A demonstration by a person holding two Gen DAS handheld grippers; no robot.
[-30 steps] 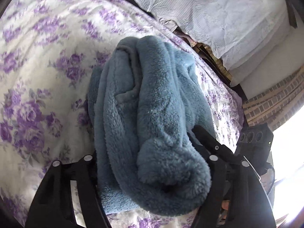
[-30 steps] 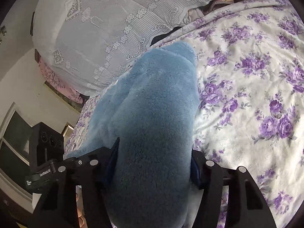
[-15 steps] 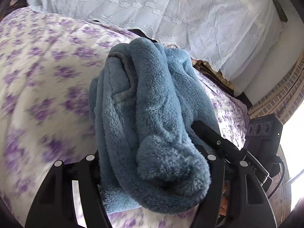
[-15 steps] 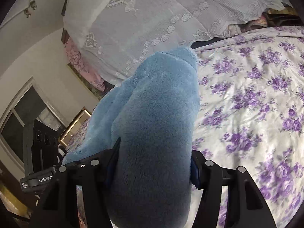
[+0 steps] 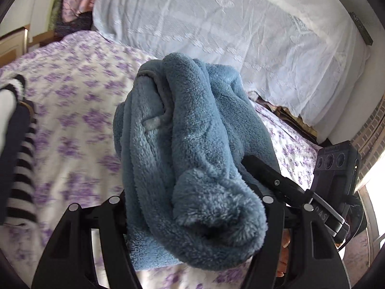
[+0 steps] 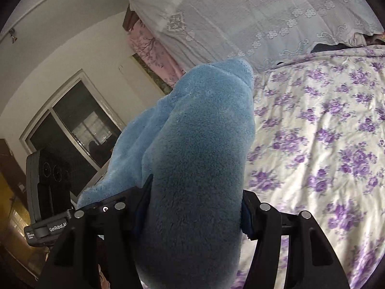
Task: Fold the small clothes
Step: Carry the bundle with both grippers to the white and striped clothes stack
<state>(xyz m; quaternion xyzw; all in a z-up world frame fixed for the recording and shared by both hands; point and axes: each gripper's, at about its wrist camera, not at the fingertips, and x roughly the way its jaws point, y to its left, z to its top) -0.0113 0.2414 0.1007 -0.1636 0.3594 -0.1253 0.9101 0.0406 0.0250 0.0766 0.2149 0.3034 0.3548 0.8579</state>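
Fleece (image 5: pixel 192 144) hangs bunched above the bed (image 5: pixel 79 110), pinched in both the left gripper (image 5: pixel 195 207) and right gripper (image 6: pixel 195 200); folding looks barely begun, laying flat remains.

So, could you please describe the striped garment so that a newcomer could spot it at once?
Start at the bed's purple-flowered white bedspread. At its left edge in the left wrist view lies a black-and-white striped knit garment. Its bold stripes distinguish it from the plain fluffy blue fleece garment.
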